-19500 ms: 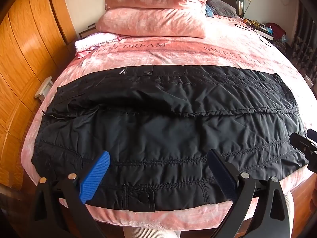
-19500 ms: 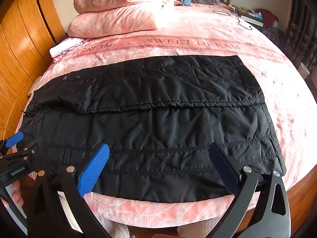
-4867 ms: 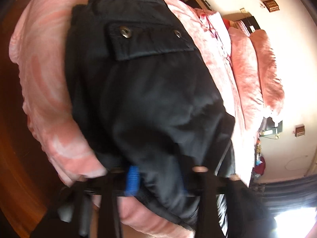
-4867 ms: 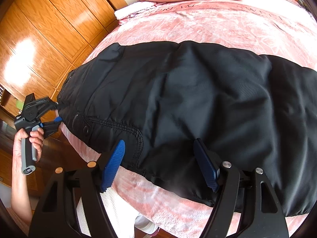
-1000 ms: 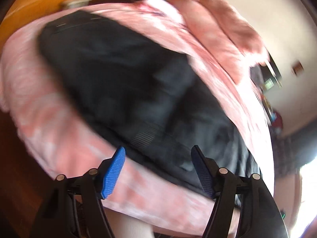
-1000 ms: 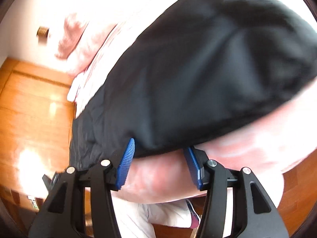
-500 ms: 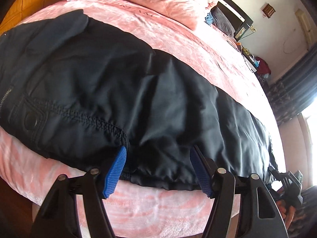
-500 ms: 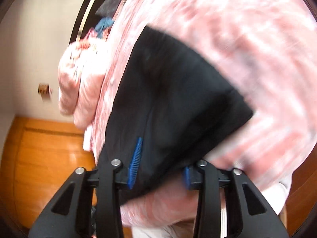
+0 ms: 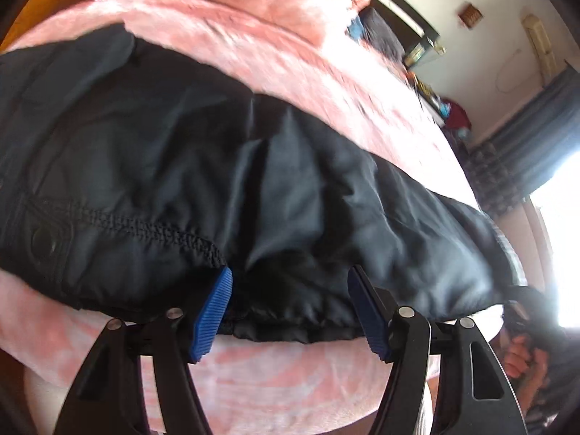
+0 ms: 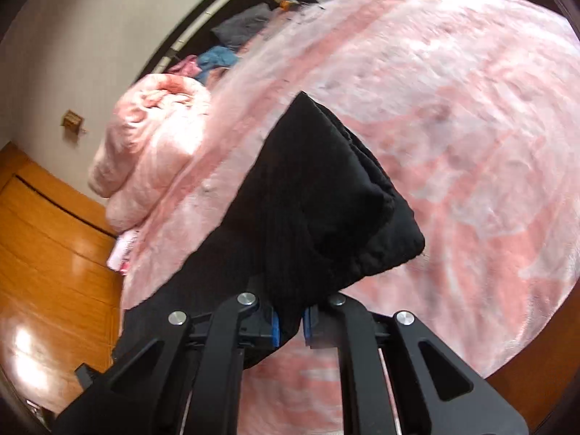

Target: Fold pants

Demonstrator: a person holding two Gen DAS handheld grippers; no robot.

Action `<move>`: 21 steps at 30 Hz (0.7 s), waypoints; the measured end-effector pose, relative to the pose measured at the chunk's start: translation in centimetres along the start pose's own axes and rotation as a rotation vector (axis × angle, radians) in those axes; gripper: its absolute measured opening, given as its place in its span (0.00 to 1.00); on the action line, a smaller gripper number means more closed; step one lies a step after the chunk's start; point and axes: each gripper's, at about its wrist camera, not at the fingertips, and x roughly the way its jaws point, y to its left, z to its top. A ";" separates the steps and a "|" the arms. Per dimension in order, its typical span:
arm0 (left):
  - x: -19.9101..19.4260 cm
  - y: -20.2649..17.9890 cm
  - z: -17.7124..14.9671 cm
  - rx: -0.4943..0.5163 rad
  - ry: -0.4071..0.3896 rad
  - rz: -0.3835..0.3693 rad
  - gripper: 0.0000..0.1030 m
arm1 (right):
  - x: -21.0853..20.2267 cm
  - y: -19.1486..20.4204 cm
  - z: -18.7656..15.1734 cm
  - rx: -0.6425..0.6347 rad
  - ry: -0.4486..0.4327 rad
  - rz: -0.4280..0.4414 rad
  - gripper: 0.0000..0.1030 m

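Black quilted pants point(image 9: 203, 166) lie lengthwise across the pink bed. My left gripper point(image 9: 290, 308) is open at their near edge. A bunch of the hem sits between its blue pads point(image 9: 214, 308), which stand apart from each other. My right gripper point(image 10: 290, 324) is shut on the leg end of the pants point(image 10: 319, 210), and that end hangs raised above the bedspread. In the left wrist view the right gripper point(image 9: 522, 301) shows only as a dark blur at the far right, with a hand point(image 9: 522, 359) below it.
The pink bedspread point(image 10: 471, 127) covers the whole bed. Folded pink bedding point(image 10: 152, 137) is piled at the head by the dark headboard point(image 10: 203, 14). An orange wooden wardrobe point(image 10: 47, 253) stands beside the bed. A bright window and curtain point(image 9: 536, 134) are at the right.
My right gripper has shut on the pants' leg end and lifted it off the bed. My left gripper has swung in to the pants' near edge, still open.
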 end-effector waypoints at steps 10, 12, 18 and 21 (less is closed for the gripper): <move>-2.1 -3.0 1.2 0.132 -0.099 0.042 0.66 | 1.6 -2.0 -0.2 0.017 0.041 0.022 0.07; -0.6 -2.5 1.7 0.107 -0.054 0.029 0.66 | 0.5 -1.8 0.7 0.039 0.031 0.078 0.07; 2.0 -3.2 0.0 0.125 -0.034 0.017 0.67 | -0.2 -3.0 0.8 0.041 0.023 -0.032 0.07; 2.3 -3.8 -0.4 0.183 -0.039 0.042 0.68 | 1.3 -5.2 0.0 0.112 0.068 -0.010 0.08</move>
